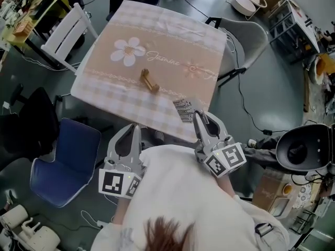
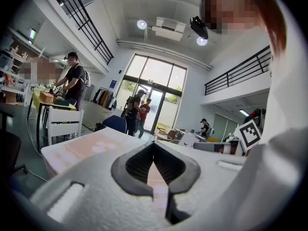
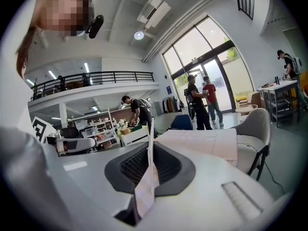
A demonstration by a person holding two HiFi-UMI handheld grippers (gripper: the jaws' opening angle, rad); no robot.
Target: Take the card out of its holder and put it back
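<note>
A small wooden card holder (image 1: 149,81) lies empty in the middle of the table's beige flowered cloth (image 1: 172,41). The card (image 1: 183,110), white with dark stripes, hangs over the table's near edge, with my right gripper (image 1: 198,115) shut on it. In the right gripper view the card (image 3: 144,191) stands edge-on between the pads of that gripper (image 3: 150,141). My left gripper (image 1: 134,128) stays off the near edge of the table, to the left of the card. Its jaws meet at the tips (image 2: 154,144) with nothing between them.
A white slatted chair (image 1: 68,30) stands at the table's far left, a blue chair (image 1: 65,161) at its near left, a grey chair (image 1: 246,35) on its right. Cables run over the floor. A black round device (image 1: 301,148) sits at the right. People stand far off (image 2: 139,110).
</note>
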